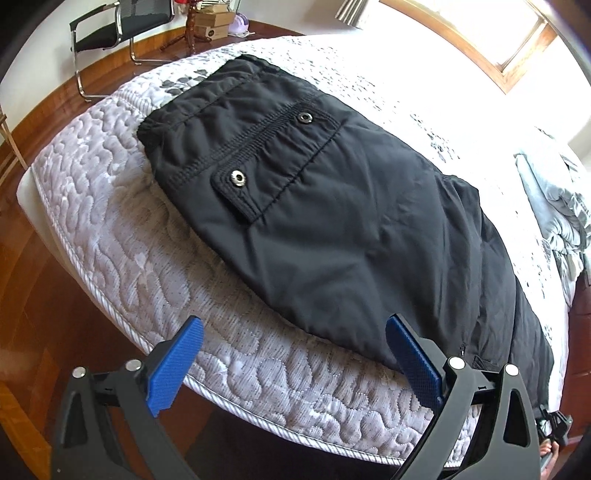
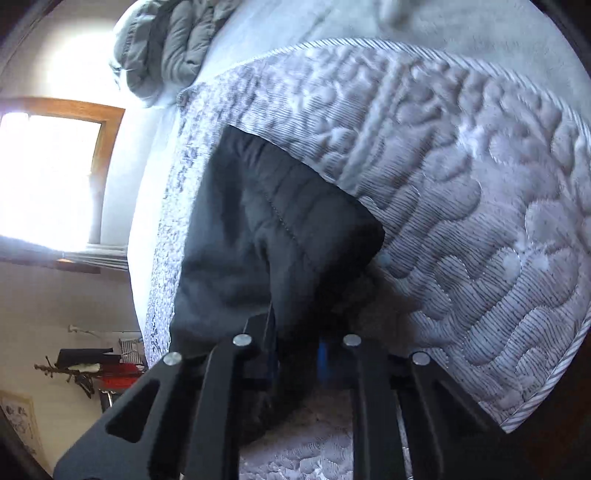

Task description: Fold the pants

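The black pants (image 1: 332,206) lie flat on the quilted mattress (image 1: 122,236), waistband toward its far end near the chair (image 1: 110,33), the snap-button pocket flap (image 1: 236,192) facing up, and one long side running along the mattress's near edge. My left claw (image 1: 291,365) hovers released over that near edge, its blue pads (image 1: 177,365) spread wide and gripping nothing, one pad just beside the pants' hem. My right claw (image 2: 295,354) is clenched on a bunched fold of the pants (image 2: 258,236), where the cloth hangs over the mattress (image 2: 461,206) edge, with the grey duvet (image 2: 162,48) heaped further along the bed.
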A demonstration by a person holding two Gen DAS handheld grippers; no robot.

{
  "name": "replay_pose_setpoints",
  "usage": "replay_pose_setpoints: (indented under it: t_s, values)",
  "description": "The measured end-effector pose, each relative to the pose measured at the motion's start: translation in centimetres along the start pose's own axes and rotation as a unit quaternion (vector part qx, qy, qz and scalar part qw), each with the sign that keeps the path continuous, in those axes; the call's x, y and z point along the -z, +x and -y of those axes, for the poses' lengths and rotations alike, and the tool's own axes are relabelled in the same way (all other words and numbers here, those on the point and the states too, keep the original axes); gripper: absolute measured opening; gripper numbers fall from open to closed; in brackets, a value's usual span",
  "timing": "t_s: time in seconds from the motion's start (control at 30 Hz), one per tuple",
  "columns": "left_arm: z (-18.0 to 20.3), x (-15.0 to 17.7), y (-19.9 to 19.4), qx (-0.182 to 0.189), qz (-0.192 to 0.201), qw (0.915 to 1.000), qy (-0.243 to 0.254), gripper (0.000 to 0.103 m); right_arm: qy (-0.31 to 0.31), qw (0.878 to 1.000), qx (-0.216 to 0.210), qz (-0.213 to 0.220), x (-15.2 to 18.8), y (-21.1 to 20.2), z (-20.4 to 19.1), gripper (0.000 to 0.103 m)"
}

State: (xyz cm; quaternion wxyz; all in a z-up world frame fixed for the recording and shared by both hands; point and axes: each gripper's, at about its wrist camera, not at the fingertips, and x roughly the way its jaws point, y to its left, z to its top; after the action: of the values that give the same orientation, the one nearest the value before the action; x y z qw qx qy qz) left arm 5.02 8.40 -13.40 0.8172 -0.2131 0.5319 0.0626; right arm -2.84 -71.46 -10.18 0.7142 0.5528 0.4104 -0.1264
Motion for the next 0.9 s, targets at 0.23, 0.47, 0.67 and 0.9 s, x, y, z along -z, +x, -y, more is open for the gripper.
replay_pose_setpoints:
  t_s: [0.23,0.47,0.67,0.9]
  values:
    - [0.2,-0.2,-0.2,0.017,0.006,0.9997,-0.014,0.099,-0.158,0.984,0.044,0.065,2.1,-3.3,-8.4,0.012]
    - [-0.7,0.4,-0.8,0.033,0.010,0.9991,-0.023,0.099,-0.328,0.939,0.055,0.088,8.0,-4.8,-20.0,0.012]
    - [-1.3,0.5,-2.1,0.030,0.025,0.9991,-0.015,0.099,-0.445,0.890,0.060,0.076,14.0,-2.8,-26.9,0.012]
    - [-2.3,0.4,-4.5,0.033,0.048,0.9983,-0.010,0.099,-0.571,0.814,0.094,0.036,22.7,2.8,-30.7,0.012]
